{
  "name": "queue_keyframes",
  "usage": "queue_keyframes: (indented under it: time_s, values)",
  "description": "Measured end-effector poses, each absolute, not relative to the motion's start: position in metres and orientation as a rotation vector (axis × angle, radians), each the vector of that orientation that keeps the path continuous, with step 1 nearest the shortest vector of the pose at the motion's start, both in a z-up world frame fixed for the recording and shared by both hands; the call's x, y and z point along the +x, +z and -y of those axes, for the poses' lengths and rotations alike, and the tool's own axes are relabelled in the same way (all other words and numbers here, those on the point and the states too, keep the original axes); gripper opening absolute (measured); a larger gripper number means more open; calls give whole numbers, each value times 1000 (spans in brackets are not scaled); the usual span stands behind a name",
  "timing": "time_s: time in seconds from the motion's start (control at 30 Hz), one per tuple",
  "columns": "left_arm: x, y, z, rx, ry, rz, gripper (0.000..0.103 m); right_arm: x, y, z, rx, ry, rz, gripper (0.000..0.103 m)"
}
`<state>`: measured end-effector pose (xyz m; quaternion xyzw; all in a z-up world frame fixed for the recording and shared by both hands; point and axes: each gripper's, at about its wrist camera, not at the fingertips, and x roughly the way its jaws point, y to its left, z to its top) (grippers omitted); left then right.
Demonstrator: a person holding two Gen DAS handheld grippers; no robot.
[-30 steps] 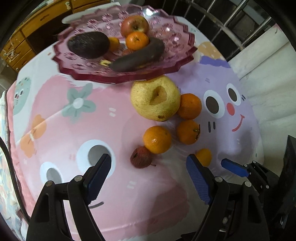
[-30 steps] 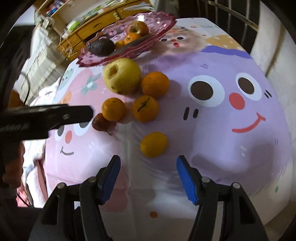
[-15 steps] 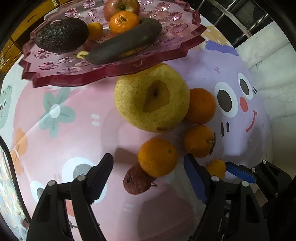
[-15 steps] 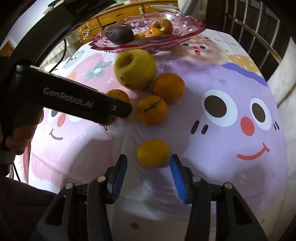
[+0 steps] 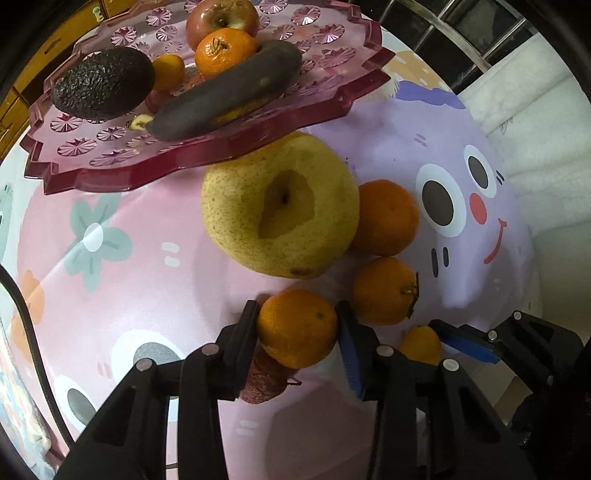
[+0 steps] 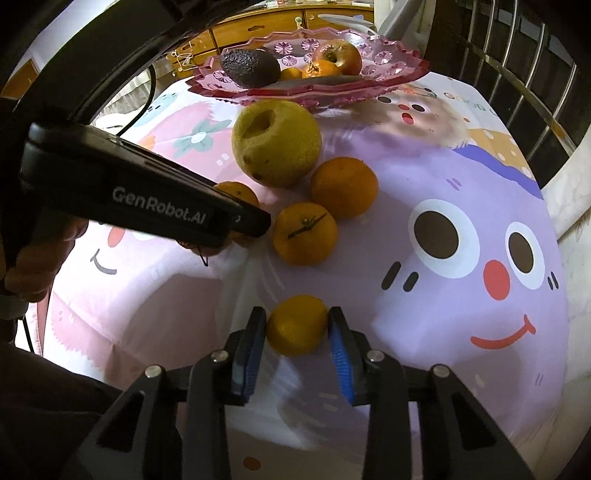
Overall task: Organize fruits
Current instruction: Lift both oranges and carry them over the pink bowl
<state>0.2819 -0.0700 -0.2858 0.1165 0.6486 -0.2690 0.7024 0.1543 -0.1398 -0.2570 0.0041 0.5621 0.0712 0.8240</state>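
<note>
My left gripper points down at the cloth, its jaws closing, and both blue pads touch the sides of an orange. A small dark red fruit lies just under its left finger. My right gripper is also closing, with both pads against a small yellow-orange fruit. A big yellow pear and two more oranges lie just beyond. The pink fruit plate behind them holds an avocado, an apple, an orange and a blackened banana.
The fruits lie on a pink and purple cartoon-face cloth. In the right wrist view the left gripper's black body and a hand reach across from the left. A metal railing runs behind on the right, wooden drawers behind the plate.
Both pairs of jaws have narrowed from wide apart onto their fruits. The left gripper has come down and forward over the orange; the right one has rolled a little around the small fruit.
</note>
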Motion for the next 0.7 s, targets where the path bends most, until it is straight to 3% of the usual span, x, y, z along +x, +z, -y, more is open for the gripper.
queue_keyframes:
  time_s: [0.7]
  values:
    - [280, -219, 17, 138, -486, -1344, 39, 160, -221, 136, -29, 207, -1120, 34]
